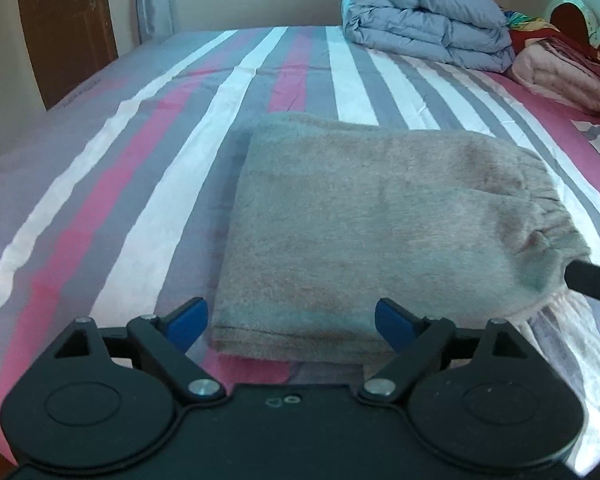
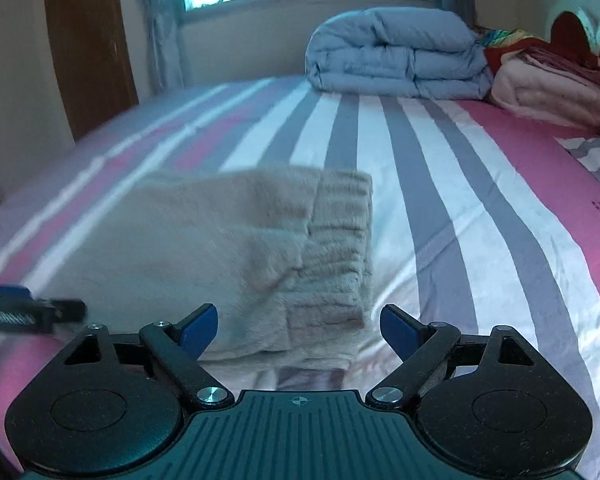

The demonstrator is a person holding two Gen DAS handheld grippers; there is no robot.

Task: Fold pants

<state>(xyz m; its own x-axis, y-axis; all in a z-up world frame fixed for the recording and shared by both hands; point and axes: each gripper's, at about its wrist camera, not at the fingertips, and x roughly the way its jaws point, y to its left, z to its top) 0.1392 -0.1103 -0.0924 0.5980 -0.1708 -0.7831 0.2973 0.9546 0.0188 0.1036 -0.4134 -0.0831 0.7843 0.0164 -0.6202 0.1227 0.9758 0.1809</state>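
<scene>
- Striped bed sheet [image 1: 140, 168] in pink, grey and white fills both views; its far corner at 10 o'clock blurs in the right wrist view.
- Folded blue-grey duvet [image 2: 396, 60] sits at 1 o'clock, well apart from the pants.
- Fuzzy beige pants [image 1: 360, 220] lie folded flat mid-bed, ribbed waistband rightward, bare sheet all round.
- Left gripper [image 1: 292, 320] is spread wide, nothing pinched.
- Right gripper [image 2: 300, 330] is likewise spread, empty.

The pants [image 1: 360, 232] are lying folded into a thick, flat rectangle on the bed, fuzzy grey-beige fabric stacked in layers. Their gathered, ribbed waistband [image 2: 340, 248] is sitting at the right end, slightly puckering, edges roughly lining up.
</scene>
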